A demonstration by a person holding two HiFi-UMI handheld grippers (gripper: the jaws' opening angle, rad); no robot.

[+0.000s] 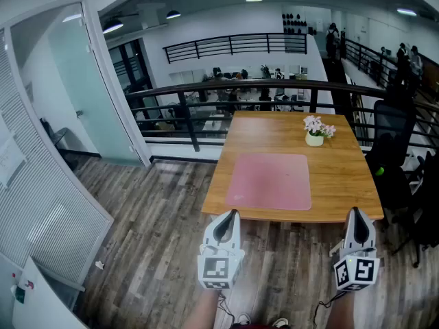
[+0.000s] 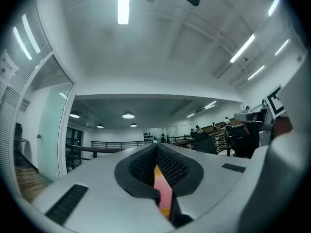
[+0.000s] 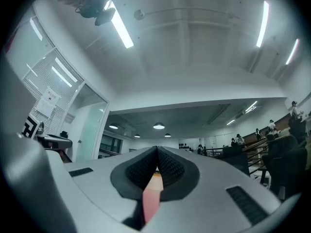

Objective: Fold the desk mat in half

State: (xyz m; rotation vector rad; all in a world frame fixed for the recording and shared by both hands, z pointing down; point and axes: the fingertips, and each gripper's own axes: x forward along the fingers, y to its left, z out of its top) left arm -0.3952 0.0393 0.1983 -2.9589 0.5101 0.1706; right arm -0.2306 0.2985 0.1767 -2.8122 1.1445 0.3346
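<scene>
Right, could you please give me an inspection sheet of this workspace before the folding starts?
Surface: wooden table, mat near its front edge.
Job's things: pink desk mat lies flat, unfolded.
Clutter: small flower pot beyond the mat's far right corner, apart from it.
Grippers: left gripper and right gripper shut, empty, short of the table's near edge.
Cables: what looks like a thin cable below the right gripper.
Surroundings: black railing behind, black chair at right, wooden floor.
</scene>
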